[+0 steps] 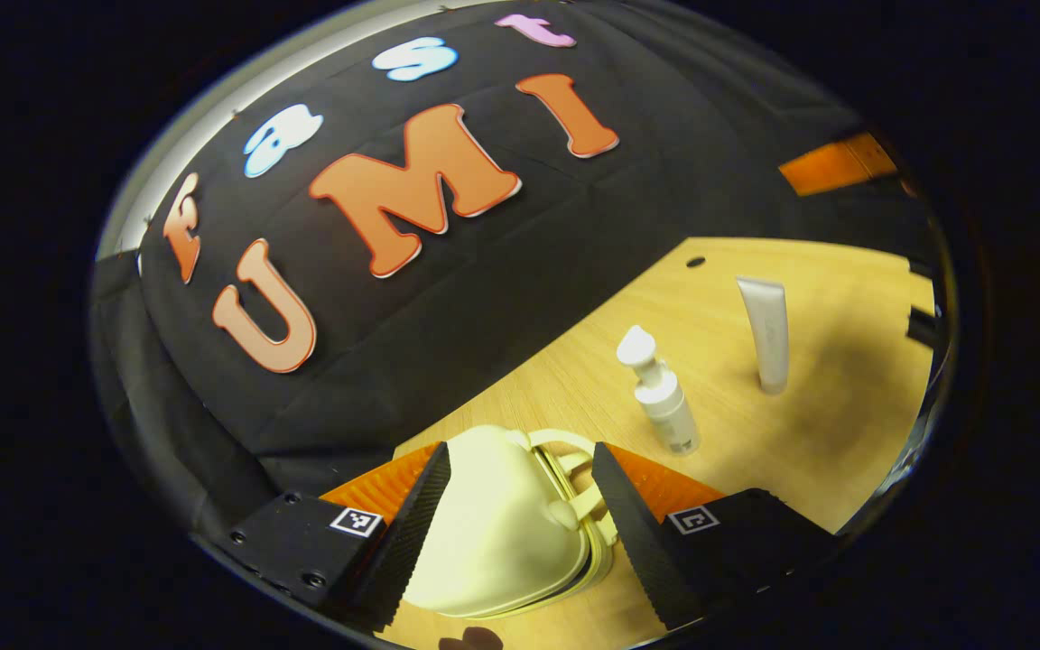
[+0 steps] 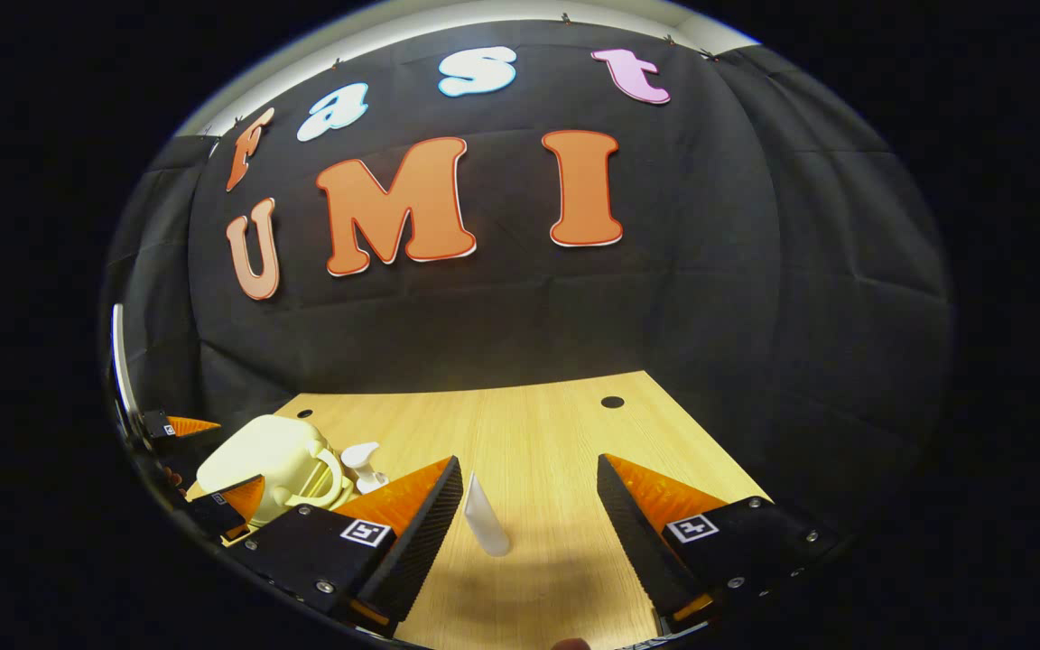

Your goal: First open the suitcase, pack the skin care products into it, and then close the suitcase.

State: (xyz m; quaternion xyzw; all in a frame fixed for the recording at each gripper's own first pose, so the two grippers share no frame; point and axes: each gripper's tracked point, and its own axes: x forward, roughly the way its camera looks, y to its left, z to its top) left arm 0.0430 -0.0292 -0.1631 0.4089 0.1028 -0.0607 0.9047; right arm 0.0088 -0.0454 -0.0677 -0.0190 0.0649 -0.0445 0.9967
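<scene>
Left gripper [image 1: 520, 515] spread wide around the closed suitcase [image 1: 493, 533], fingers not touching (lid still down). Right gripper [image 2: 529, 524] spread, tube [image 2: 487, 528] between its fingers; pump bottle [image 1: 662, 393] ahead-right of left. Catch lid edge squarely first.

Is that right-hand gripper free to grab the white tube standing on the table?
Probably yes. The right gripper has its jaws wide open, and the white tube stands upright between them on the bare table, with nothing blocking it.
</scene>
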